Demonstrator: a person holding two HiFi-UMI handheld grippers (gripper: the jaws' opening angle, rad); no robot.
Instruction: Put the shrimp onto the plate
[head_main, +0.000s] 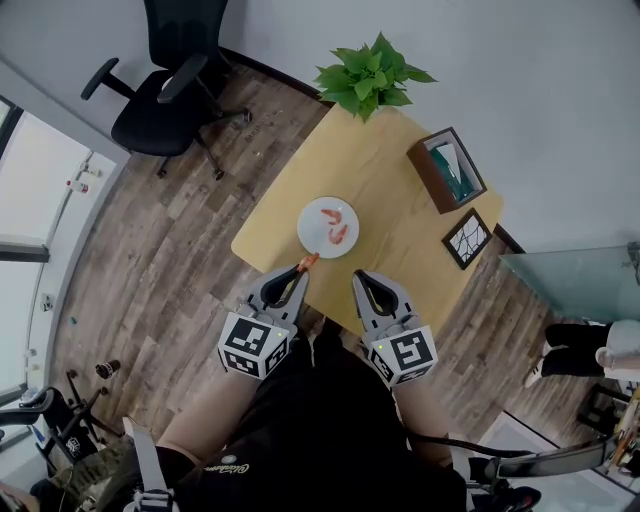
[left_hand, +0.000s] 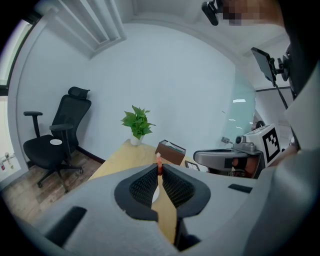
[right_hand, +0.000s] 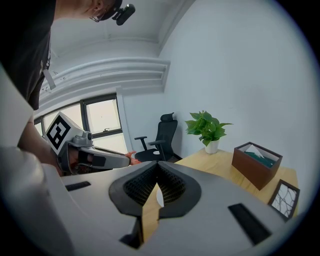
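Two shrimp (head_main: 338, 234) lie on the plate (head_main: 308, 232); left gripper (head_main: 303, 268) pinches a third shrimp (head_main: 309, 261), right gripper (head_main: 358, 276) pressed together.

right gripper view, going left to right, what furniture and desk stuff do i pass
black office chair → green leafy plant in a white pot → brown wooden box → black-framed picture
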